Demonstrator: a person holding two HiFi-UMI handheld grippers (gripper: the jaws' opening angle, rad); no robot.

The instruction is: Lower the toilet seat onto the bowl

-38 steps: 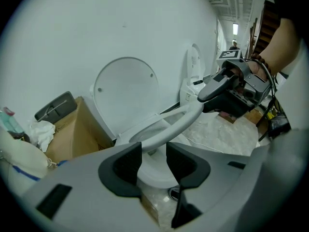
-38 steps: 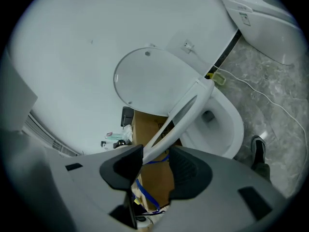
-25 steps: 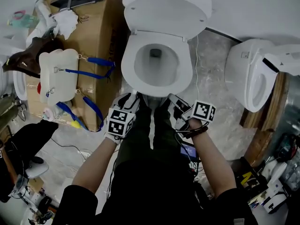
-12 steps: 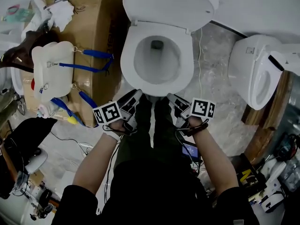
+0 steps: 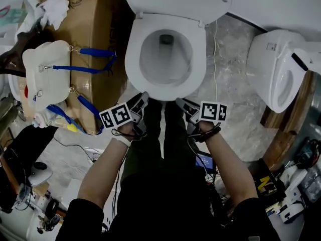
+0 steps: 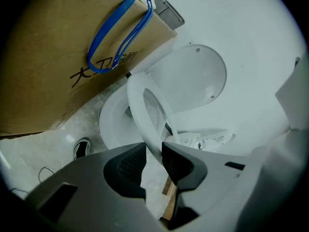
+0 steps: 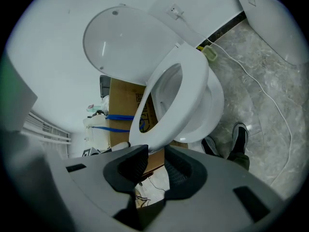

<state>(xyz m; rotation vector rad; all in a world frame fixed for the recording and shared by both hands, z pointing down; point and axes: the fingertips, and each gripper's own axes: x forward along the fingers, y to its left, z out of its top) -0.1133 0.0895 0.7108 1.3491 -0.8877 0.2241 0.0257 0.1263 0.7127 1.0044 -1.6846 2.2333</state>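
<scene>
- I hold the toilet seat (image 7: 190, 105) by its front edge with both tools: the left gripper (image 5: 141, 101) has just been closing, and its pads now pinch the rim between them, while the right gripper (image 5: 180, 103) clamps the same rim just beside it.
- Two grips side by side keep the ring level, I judge, so it comes down evenly instead of dropping.
- The seat hangs tilted, partway down, with a gap between it and the bowl (image 7: 215, 103); the lid (image 7: 120, 42) stands upright behind it.
- Nothing that I can see lies on the bowl's rim (the far side is hidden by the seat itself).
- My shoes (image 7: 240, 134) stand close to the bowl's front.
- A cardboard box (image 5: 100, 24) sits right beside the toilet, with a white container (image 5: 47, 74) with blue straps resting on it. On the other side are a thin cable (image 5: 214, 49) and a second toilet (image 5: 273, 69), both apart from the seat's path.
</scene>
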